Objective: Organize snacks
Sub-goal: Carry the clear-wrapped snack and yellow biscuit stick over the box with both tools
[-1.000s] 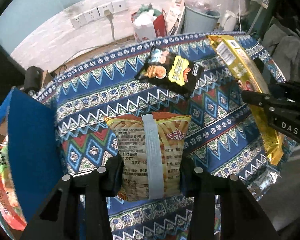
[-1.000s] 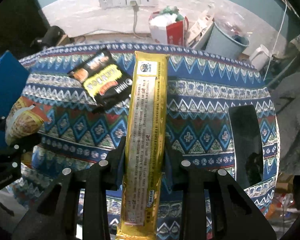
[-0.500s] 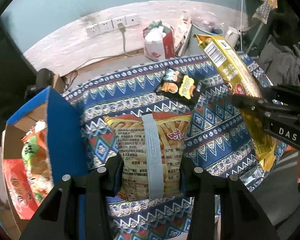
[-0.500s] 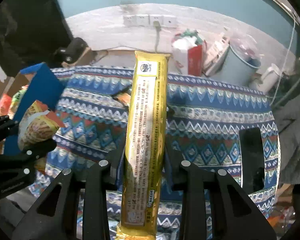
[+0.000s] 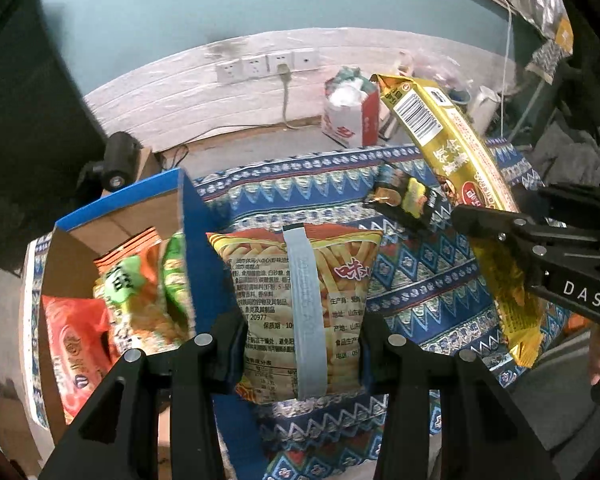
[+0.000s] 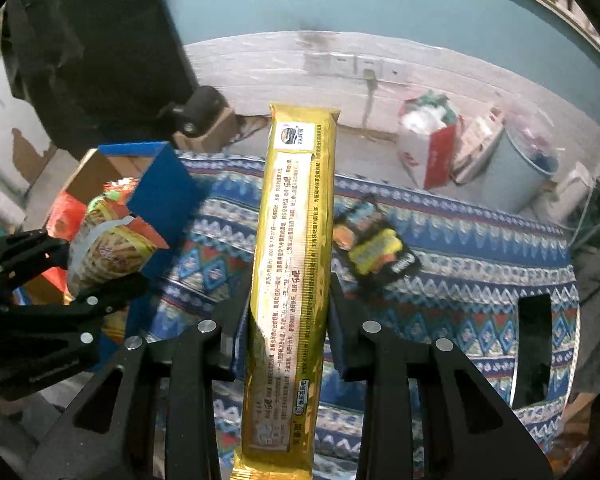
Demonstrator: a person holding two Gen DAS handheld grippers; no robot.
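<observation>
**Snacks in both grippers, on the way to the box**

Snacks are held two at a time. The left gripper pinches a yellow bag of fries-style crisps by its lower half, the pads pressing both side edges. The right gripper clamps a long gold biscuit pack near its lower end, the pack standing up along the fingers. Both packets hang clear above the patterned cloth.

The step in hand looks like the carry. The blue cardboard box stands at the left, already holding several orange and green packets. One black snack packet lies on the cloth, not yet picked up.

Next, each packet probably needs to pass over the box's blue wall and be let go inside. The long pack may need tilting to fit among the others.
</observation>
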